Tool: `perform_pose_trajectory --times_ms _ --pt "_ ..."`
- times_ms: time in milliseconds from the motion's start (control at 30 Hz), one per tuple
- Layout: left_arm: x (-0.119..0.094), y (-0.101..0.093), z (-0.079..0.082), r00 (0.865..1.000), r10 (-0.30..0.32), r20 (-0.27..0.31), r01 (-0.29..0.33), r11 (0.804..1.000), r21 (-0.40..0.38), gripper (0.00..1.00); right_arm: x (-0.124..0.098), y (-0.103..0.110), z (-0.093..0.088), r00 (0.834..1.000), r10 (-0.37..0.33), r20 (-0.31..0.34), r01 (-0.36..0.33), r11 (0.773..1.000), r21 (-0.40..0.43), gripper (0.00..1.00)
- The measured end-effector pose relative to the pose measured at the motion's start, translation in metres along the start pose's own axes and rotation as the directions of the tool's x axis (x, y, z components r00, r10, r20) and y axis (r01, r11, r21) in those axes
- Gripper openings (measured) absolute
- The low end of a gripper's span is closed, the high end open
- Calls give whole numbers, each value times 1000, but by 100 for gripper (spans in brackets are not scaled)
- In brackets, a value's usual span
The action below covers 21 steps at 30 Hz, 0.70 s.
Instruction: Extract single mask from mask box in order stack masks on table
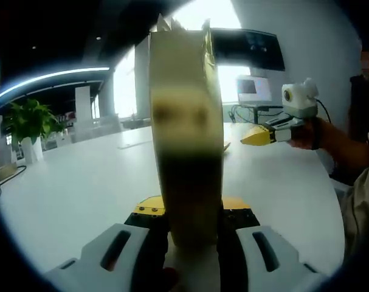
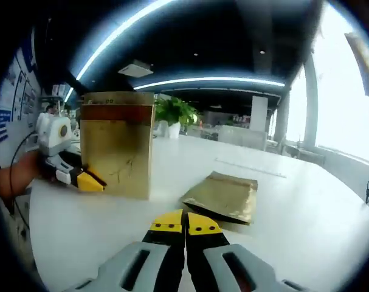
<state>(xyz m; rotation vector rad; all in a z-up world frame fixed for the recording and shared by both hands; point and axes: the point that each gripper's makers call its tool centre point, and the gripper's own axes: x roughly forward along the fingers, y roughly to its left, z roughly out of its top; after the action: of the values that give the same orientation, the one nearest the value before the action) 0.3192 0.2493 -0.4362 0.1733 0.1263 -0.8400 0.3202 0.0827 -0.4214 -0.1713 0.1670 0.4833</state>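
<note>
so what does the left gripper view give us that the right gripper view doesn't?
Left gripper view alone: the box's narrow edge close up, plus a monitor on the far side of the table.

Right gripper view alone: a flat gold packet lying on the table and the box's broad gold face.

Both: the mask box clamped in the left gripper, the shut right gripper, the white table, the potted plant.

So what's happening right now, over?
Left gripper clamped on gold mask box. Right gripper shut, empty. One gold mask packet flat on white table. Nothing in the way.
</note>
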Motion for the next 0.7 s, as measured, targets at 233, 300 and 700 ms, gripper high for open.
perform_pose_trajectory --times_ms 233,300,700 --pt "0 0 0 1000 1 0 -1 1000 0 21 -6 -4 -2 998 8 64 -14 996 90 0" --pt "0 -1 0 1000 1 0 -1 1000 2 21 -6 -5 -4 998 17 61 -23 995 99 0" --pt "0 -1 0 1000 3 0 -3 1000 7 21 -3 -1 -8 999 -10 42 11 1000 -26 0"
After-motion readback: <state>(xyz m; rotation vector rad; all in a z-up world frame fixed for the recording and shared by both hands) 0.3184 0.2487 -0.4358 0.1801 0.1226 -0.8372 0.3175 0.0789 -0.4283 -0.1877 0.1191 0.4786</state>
